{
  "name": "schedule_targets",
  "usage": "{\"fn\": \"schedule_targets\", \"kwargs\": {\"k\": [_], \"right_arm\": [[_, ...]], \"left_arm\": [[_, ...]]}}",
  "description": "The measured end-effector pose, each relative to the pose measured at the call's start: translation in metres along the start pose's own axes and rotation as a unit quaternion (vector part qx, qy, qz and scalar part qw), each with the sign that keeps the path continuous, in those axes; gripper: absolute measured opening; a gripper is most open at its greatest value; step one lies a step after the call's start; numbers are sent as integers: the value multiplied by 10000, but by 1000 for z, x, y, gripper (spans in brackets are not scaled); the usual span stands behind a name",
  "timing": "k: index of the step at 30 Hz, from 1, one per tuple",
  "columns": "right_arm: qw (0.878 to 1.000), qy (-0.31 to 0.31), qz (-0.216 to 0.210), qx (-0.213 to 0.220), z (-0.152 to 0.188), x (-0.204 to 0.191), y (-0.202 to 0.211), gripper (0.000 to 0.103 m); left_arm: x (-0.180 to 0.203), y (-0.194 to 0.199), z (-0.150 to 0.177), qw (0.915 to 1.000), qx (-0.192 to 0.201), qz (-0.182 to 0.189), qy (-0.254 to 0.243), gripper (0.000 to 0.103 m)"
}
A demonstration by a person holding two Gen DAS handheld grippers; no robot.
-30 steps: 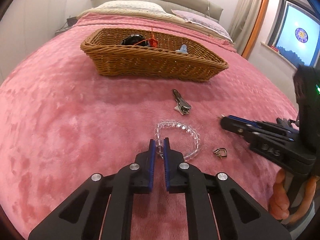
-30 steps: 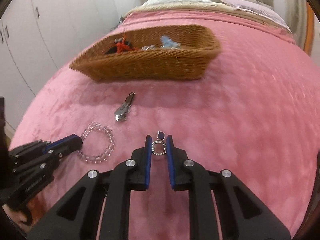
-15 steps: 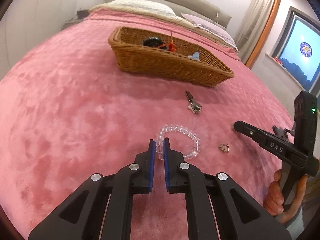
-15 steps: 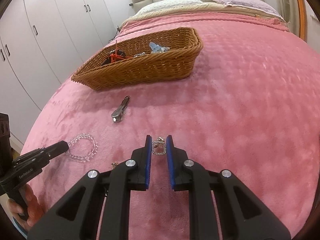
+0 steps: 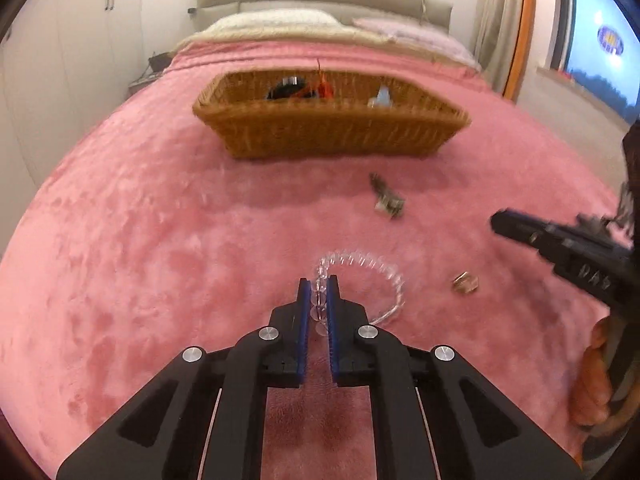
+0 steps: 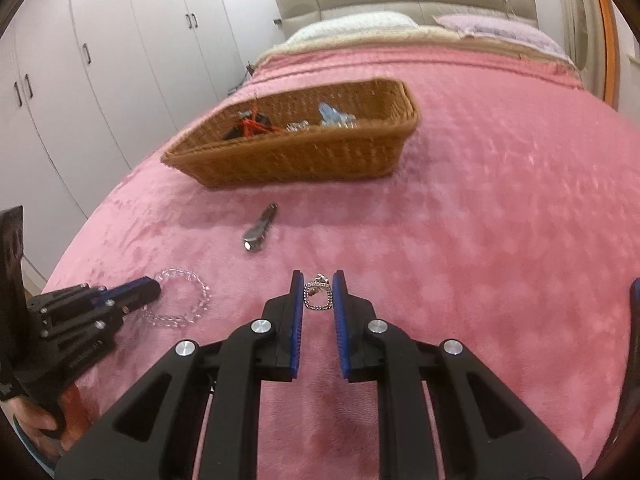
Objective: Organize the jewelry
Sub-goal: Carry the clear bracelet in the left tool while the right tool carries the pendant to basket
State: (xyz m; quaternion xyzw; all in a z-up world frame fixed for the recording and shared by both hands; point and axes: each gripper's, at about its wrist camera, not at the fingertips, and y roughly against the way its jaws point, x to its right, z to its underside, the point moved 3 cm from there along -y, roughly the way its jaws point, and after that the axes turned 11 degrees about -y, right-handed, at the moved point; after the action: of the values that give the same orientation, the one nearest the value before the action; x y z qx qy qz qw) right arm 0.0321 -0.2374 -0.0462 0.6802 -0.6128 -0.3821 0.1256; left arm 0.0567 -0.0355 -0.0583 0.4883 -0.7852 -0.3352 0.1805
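Pick-up step in hand, both sides. The clear bead bracelet (image 5: pixel 362 270) is being pinched by the left gripper (image 5: pixel 320 294), whose jaws have just been closing on the strand; most of the loop is lying on the pink bedspread (image 5: pixel 160 240). A small square pendant (image 6: pixel 318 294) is being clamped by the right gripper (image 6: pixel 318 292), jaws narrow. A metal clip (image 6: pixel 258 230) and another small trinket (image 5: pixel 466 283) are lying loose. Judged next: both pieces are to be carried over the wicker basket (image 6: pixel 304 156) rim before being released.
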Motion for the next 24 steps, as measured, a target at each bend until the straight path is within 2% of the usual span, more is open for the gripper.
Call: {"fn": "schedule_targets", "kwargs": {"k": [5, 10, 14, 19, 24], "right_arm": [[9996, 126, -14, 240, -11, -11, 18, 13], [9976, 282, -50, 625, -40, -23, 38, 13], [9951, 464, -40, 868, -82, -38, 41, 13], [9947, 522, -158, 875, -136, -49, 21, 13], [9985, 387, -181, 336, -172, -49, -37, 13]], "left_arm": [[-2, 40, -24, 9957, 816, 429, -21, 5], [5, 68, -64, 9889, 1326, 365, -555, 6], [4, 79, -106, 9818, 1738, 367, -677, 6], [-6, 57, -162, 9747, 2102, 568, -502, 6], [-28, -1, -190, 9787, 1923, 714, -37, 6]]}}
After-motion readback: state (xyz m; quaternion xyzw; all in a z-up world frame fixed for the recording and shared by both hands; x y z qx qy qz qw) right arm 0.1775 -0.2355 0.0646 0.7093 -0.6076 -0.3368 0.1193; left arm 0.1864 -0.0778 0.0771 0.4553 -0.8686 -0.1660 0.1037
